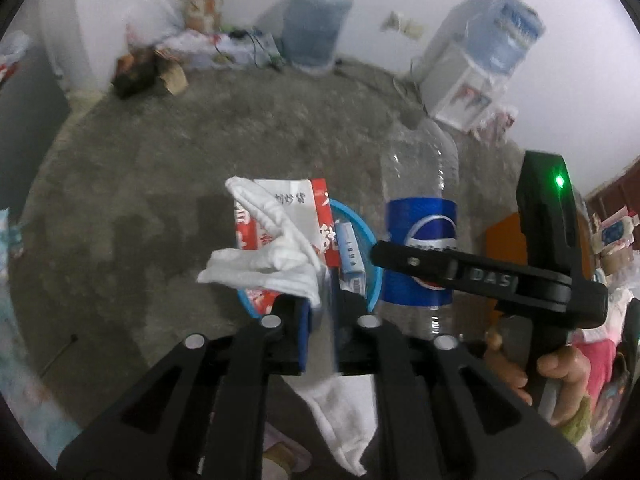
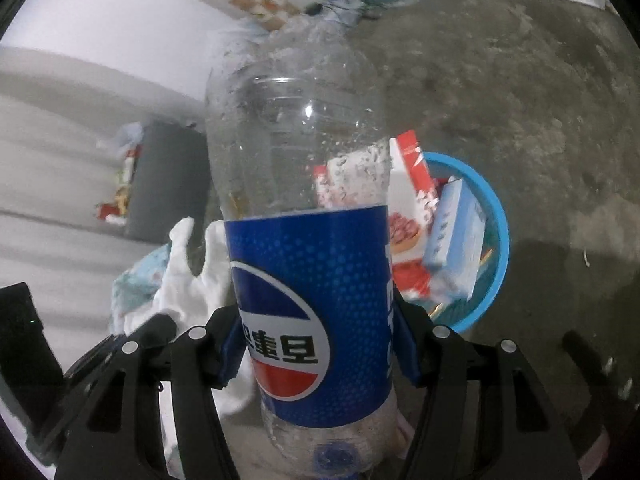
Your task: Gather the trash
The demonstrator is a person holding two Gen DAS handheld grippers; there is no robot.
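In the left wrist view my left gripper (image 1: 322, 304) points down at a blue basin (image 1: 362, 220) on the concrete floor. Its jaws stand a little apart, and a crumpled white cloth (image 1: 272, 256) drapes over the left fingertip above the basin. A red-and-white box (image 1: 288, 200) and a small blue-and-white box (image 1: 351, 252) stand in the basin. My right gripper (image 2: 320, 344) is shut on the blue label of a clear Pepsi bottle (image 2: 296, 128), held upright beside the basin (image 2: 500, 240). That bottle (image 1: 420, 184) and right gripper (image 1: 416, 264) also show in the left wrist view.
A person's hand (image 1: 560, 368) grips the right tool's handle. A large water jug (image 1: 316, 20) and a white water dispenser (image 1: 472, 76) stand by the far wall, with boxes and bags (image 1: 152, 64) in the corner. A grey bin (image 2: 164, 184) with wrappers stands left of the bottle.
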